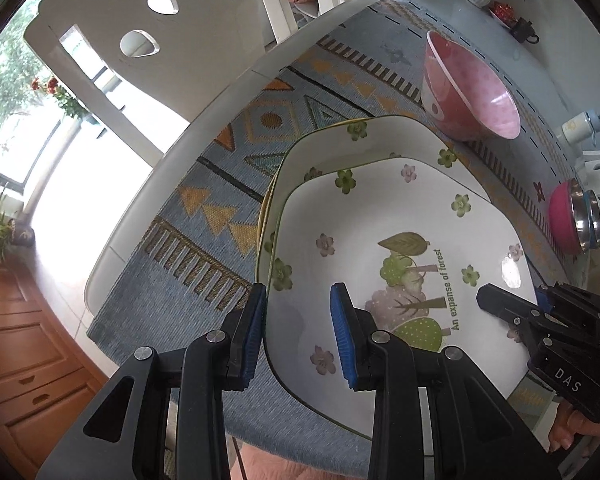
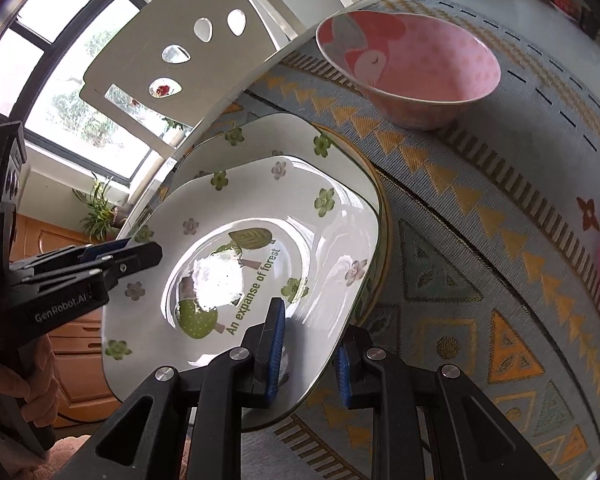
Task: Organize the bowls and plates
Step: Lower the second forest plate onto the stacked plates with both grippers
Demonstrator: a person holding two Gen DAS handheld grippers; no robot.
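Gripping opposite rims of the square forest-print plate [image 1: 380,216], the left hand-held gripper [image 1: 300,320] and right hand-held gripper [image 2: 308,344] are both clamped on it, holding it just over a matching plate [image 1: 324,140] stacked on the patterned surface [image 1: 204,184]. A pink bowl [image 2: 416,64] stands nearby.
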